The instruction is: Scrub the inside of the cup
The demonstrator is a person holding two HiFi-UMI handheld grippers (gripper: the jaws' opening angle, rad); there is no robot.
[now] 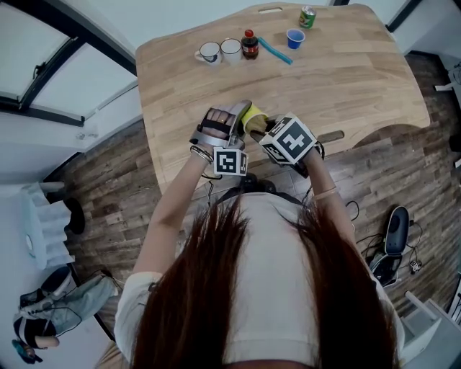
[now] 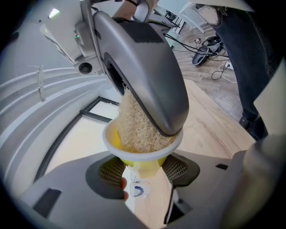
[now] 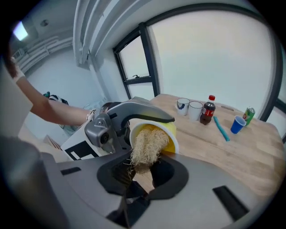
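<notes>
The left tongs (image 2: 142, 172) are clenching the base of the yellow cup (image 3: 169, 129), holding it tipped on its side over the near edge of the counter (image 1: 346, 79). A straw-coloured loofah scrubber (image 2: 138, 129) is sitting in the cup's mouth, and the right tongs (image 3: 139, 172) are gripping its tail end. Far back, two white mugs (image 1: 209, 52), a cola bottle (image 1: 249, 45), a teal stick (image 1: 276, 51), a blue cup (image 1: 295, 38) and a green can (image 1: 307, 16) are resting.

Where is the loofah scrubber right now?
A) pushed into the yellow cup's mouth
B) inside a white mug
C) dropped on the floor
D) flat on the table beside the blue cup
A: the right gripper view shows the scrubber, held in the right claw, reaching into the yellow cup.
</notes>
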